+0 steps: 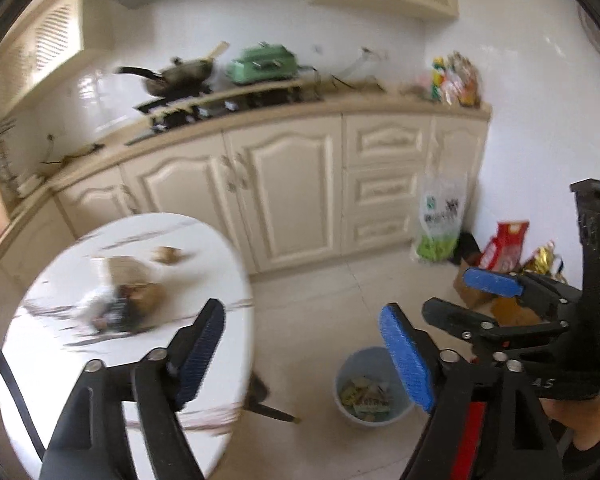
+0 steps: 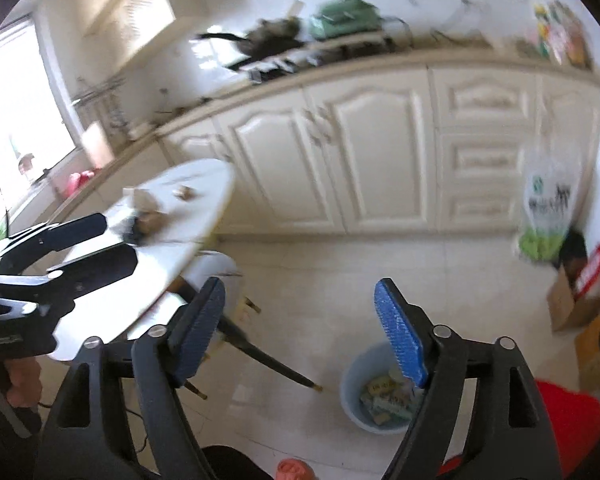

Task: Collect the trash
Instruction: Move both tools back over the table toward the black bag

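A pale blue bin (image 1: 341,402) stands on the tiled floor with several wrappers lying in it; the right wrist view also shows the bin (image 2: 351,400). On the white round table (image 1: 72,364) lies blurred trash (image 1: 130,294): brown paper and dark scraps, plus a small brown scrap (image 1: 168,255) farther back. My left gripper (image 1: 304,354) is open and empty, between the table edge and the bin. My right gripper (image 2: 300,330) is open and empty above the floor, left of the bin. Each gripper shows in the other's view: right gripper (image 1: 472,298), left gripper (image 2: 118,240).
Cream cabinets (image 1: 292,188) run along the back under a counter holding a pan (image 1: 180,74) and a green appliance (image 1: 262,64). Bags and a cardboard box (image 1: 496,264) crowd the floor at the right wall. A dark table leg (image 2: 268,360) slants toward the bin.
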Demonstrator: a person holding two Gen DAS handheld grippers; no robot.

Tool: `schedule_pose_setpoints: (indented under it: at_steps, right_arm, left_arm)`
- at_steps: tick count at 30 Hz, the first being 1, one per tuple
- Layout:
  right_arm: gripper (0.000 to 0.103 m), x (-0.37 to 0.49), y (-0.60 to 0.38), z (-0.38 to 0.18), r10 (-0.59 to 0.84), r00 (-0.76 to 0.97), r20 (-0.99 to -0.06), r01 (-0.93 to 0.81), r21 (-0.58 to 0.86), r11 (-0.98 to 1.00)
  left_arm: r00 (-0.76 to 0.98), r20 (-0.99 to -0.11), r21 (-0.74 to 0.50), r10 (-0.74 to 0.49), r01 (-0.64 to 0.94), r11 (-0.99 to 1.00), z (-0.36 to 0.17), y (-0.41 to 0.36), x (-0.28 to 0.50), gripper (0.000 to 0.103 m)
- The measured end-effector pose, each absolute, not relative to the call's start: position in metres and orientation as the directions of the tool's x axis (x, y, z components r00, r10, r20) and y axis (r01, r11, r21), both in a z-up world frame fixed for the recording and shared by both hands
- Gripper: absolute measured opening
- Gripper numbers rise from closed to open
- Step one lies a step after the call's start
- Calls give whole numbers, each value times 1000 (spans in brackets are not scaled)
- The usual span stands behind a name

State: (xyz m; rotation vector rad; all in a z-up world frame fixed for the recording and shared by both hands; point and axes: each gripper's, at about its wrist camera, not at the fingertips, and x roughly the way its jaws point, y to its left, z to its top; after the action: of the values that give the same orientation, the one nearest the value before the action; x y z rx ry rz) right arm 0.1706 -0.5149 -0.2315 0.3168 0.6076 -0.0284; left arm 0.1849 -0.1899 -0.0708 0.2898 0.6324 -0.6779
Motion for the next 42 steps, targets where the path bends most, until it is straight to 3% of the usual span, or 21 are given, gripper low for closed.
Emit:
schedule_pose_setpoints:
  at_steps: [12,23,30,35,42]
  right_arm:
    - [93,231,-373,-166,152,845,-512,-70,177,982]
    - [96,269,-299,-170,182,810,-557,-141,117,983]
    - [96,282,-291,-181,180,792,-583,-145,107,984]
    - [96,297,-302,-194,146,774,-616,-116,89,989]
    - [96,320,-328,-216,131,747,-652,-89,97,991]
  left_arm:
    - [791,-515,73,-331,425,902,-40,18,150,97]
    - [801,-562,6,-205,252,968,-55,121,144,97]
    - [767,-601,3,-227,286,958,-54,99,185,97]
    - [716,-642,20,-275,374,927,-59,55,229,97]
    - [669,-699,102,-253,443,891,-87,-31,284,97]
